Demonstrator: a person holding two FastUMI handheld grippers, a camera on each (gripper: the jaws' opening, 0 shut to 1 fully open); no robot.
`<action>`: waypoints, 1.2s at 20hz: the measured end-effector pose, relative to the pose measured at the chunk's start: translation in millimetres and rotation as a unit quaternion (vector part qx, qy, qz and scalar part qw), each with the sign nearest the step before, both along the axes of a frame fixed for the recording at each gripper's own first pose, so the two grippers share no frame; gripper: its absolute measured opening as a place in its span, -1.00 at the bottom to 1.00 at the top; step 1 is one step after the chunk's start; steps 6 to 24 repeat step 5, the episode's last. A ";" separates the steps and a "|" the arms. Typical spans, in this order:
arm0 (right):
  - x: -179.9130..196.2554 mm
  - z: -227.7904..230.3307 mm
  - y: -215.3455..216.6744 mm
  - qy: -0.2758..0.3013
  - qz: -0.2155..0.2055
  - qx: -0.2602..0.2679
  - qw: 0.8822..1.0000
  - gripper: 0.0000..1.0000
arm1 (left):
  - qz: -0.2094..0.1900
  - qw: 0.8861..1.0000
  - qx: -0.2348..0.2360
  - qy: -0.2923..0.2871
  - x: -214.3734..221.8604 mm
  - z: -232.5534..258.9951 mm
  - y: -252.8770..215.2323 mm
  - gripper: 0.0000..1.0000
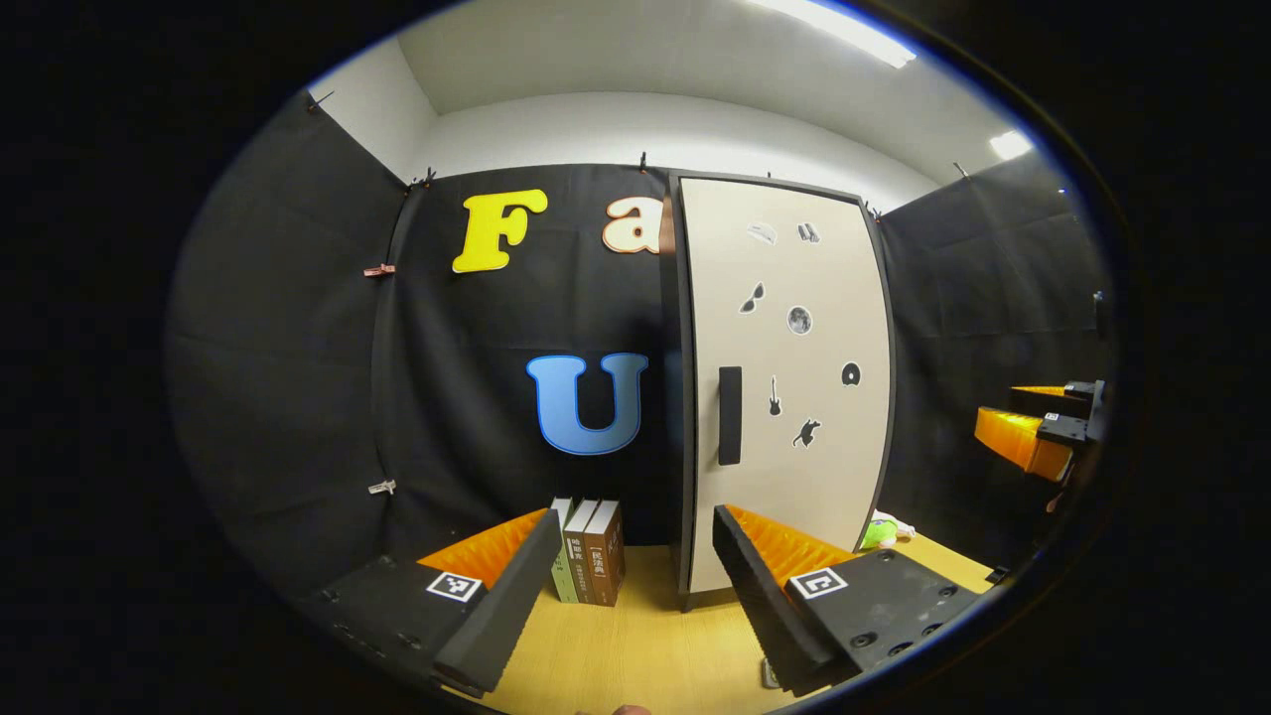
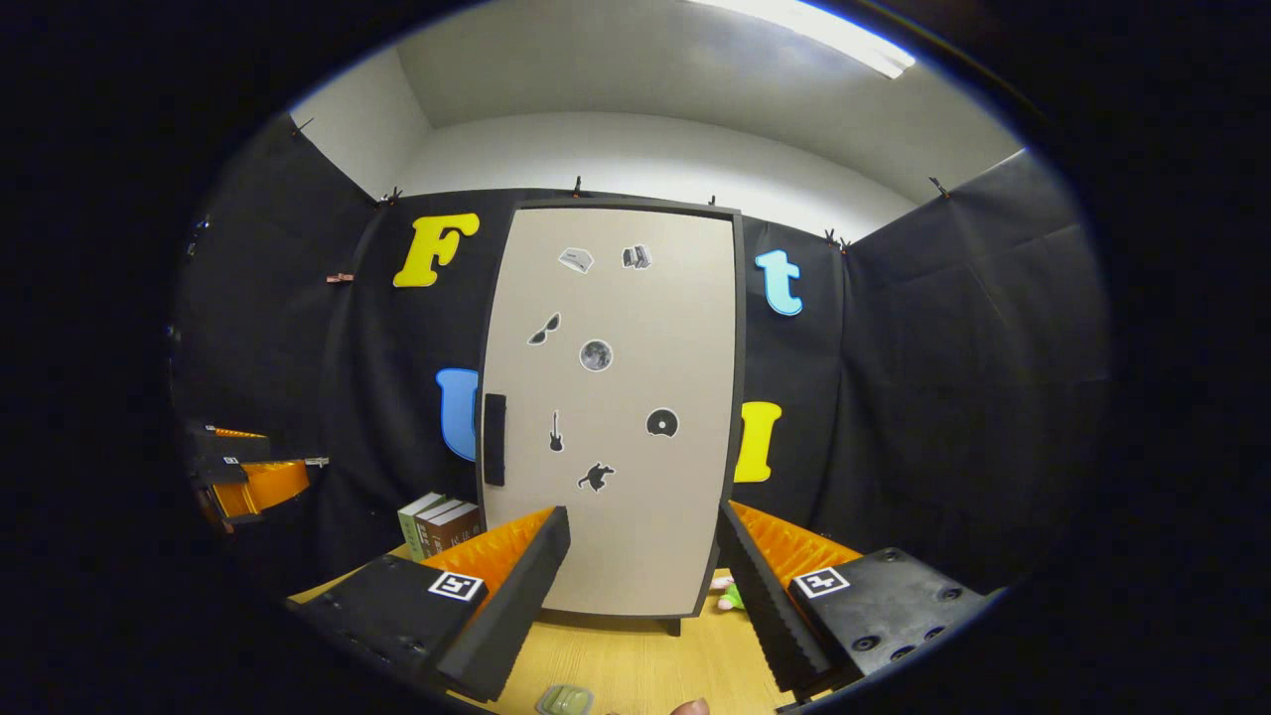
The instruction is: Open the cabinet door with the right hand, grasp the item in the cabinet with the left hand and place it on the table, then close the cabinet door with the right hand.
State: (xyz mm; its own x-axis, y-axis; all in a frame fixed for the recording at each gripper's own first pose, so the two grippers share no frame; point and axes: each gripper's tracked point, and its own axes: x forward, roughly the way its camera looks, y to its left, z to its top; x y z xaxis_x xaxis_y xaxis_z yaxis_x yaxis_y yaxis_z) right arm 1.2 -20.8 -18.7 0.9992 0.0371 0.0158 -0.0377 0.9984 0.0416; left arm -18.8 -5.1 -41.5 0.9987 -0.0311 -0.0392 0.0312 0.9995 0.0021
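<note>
door (image 2: 616,407) closed | handle (image 2: 494,439) vertical, far-left of right claw (image 2: 643,586) | right claw nearer | both claws apart, left claw (image 1: 635,596) empty

**Booth layout**

I see the cabinet (image 2: 611,417) standing on the table (image 2: 635,665), door (image 1: 784,387) closed, handle (image 2: 494,439) on its left edge. Books (image 1: 591,551) stand left of it; a toy (image 1: 879,533) lies at its right.

Bright, even light from ceiling strip lights (image 1: 844,25) at upper right, slightly blown out. Sharp focus; strong fisheye bending at edges.
</note>
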 end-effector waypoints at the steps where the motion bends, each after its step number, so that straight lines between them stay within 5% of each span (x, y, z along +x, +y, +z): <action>1: -0.5 0.2 -0.6 0.000 0.000 0.001 1.000 0.94 | 0.001 1.000 0.000 0.000 0.0 0.7 0.8 0.93; 24: -0.6 0.8 -0.3 0.000 0.000 -0.001 1.000 0.94 | 0.002 1.000 0.000 0.000 -0.2 0.7 0.6 0.93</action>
